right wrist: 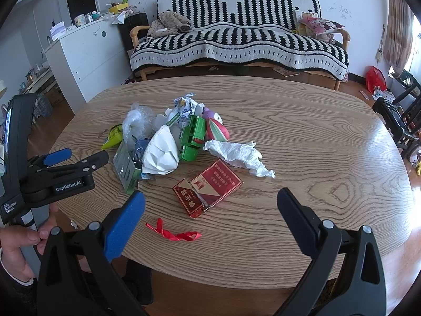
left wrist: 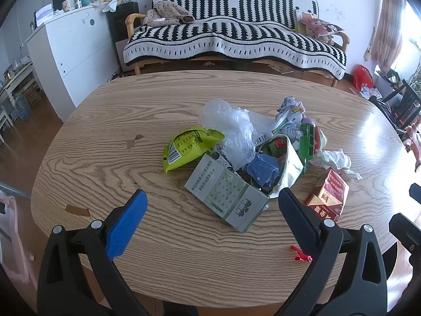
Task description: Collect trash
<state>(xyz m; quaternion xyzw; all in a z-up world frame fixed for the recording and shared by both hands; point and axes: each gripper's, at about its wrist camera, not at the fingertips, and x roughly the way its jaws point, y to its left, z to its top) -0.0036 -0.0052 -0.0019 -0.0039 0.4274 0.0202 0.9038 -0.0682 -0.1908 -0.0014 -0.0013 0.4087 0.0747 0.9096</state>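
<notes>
A pile of trash lies mid-table: a yellow-green snack bag (left wrist: 188, 146), a clear plastic bag (left wrist: 231, 129), a grey carton (left wrist: 226, 194), a white paper bag (right wrist: 160, 152), a crumpled tissue (right wrist: 236, 155), a red cigarette box (right wrist: 208, 185) and a red ribbon scrap (right wrist: 175, 233). A green toy truck (right wrist: 193, 138) sits among them. My left gripper (left wrist: 210, 205) is open and empty, just short of the grey carton. My right gripper (right wrist: 210, 205) is open and empty, above the near edge, with the red box between its fingers' line.
The oval wooden table (left wrist: 131, 105) has a small stain at the left. A striped sofa (left wrist: 231, 34) stands behind it, a white cabinet (left wrist: 76, 50) at the left, dark chairs (right wrist: 400, 115) at the right. The left gripper also shows in the right wrist view (right wrist: 76, 159).
</notes>
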